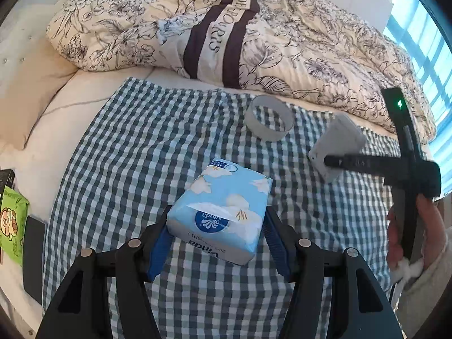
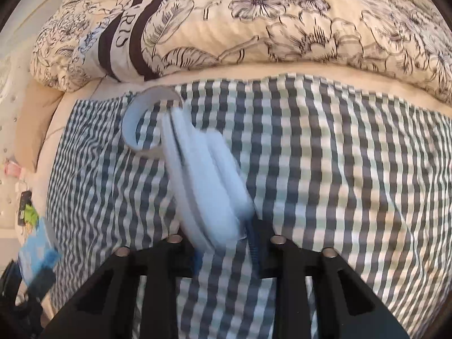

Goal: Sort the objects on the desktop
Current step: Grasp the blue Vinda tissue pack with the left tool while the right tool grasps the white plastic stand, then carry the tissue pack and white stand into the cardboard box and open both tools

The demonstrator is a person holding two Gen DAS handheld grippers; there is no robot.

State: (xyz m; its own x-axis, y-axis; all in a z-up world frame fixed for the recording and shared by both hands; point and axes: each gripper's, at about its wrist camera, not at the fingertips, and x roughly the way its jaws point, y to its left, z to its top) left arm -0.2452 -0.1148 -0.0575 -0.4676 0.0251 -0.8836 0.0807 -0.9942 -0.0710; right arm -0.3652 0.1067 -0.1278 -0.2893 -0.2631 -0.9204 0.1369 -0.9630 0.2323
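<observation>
My left gripper (image 1: 216,236) is shut on a light-blue Vinda tissue pack (image 1: 223,209), held over the checked cloth (image 1: 135,147). My right gripper (image 2: 226,243) is shut on a flat pale-grey box (image 2: 206,186), tilted and blurred; in the left wrist view the same grey box (image 1: 336,147) hangs above the cloth at the right, clamped by the right gripper (image 1: 333,162). A white tape ring (image 1: 269,121) stands on the cloth behind the tissue pack; it also shows in the right wrist view (image 2: 141,121) just behind the grey box.
A bunched floral duvet (image 1: 226,28) lies along the far edge of the cloth. A cream pillow (image 1: 31,84) is at the left. A green snack packet (image 1: 11,223) and a black phone (image 1: 34,257) lie off the cloth at the left.
</observation>
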